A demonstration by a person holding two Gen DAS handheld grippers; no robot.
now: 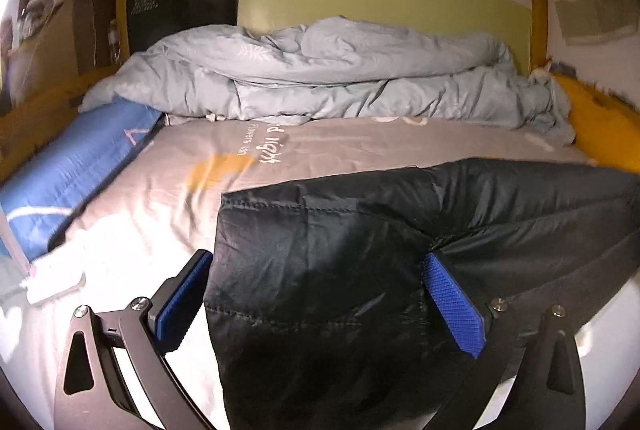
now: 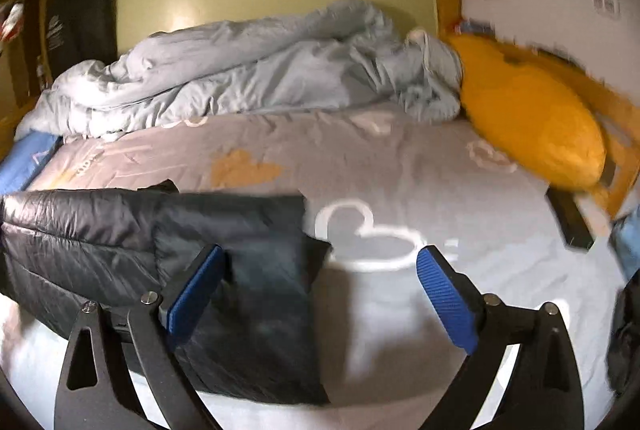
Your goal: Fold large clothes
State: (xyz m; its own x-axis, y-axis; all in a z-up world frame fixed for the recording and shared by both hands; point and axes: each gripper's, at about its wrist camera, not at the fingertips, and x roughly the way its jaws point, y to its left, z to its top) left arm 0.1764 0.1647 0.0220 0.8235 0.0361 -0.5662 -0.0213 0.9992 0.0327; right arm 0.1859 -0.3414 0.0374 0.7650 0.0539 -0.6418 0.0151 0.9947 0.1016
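Grey printed bed sheet spread across the bed, white heart outlines and yellow patches visible in the right wrist view. Rumpled pale blue duvet heaped along the far side against a green wall panel, also seen from the right. Black quilted jacket lying on the sheet at the near side, stretching from centre off toward the right edge in the left wrist view; in the right wrist view filling the lower left. Yellow pillow at the right end of the bed, beside the duvet. Blue cushion along the left edge.

Left claw spread wide, jacket fabric between its blue pads and against both, no pinch. Right claw likewise wide; left pad over the jacket's end, right pad above bare sheet, jacket edge falling roughly midway between them.
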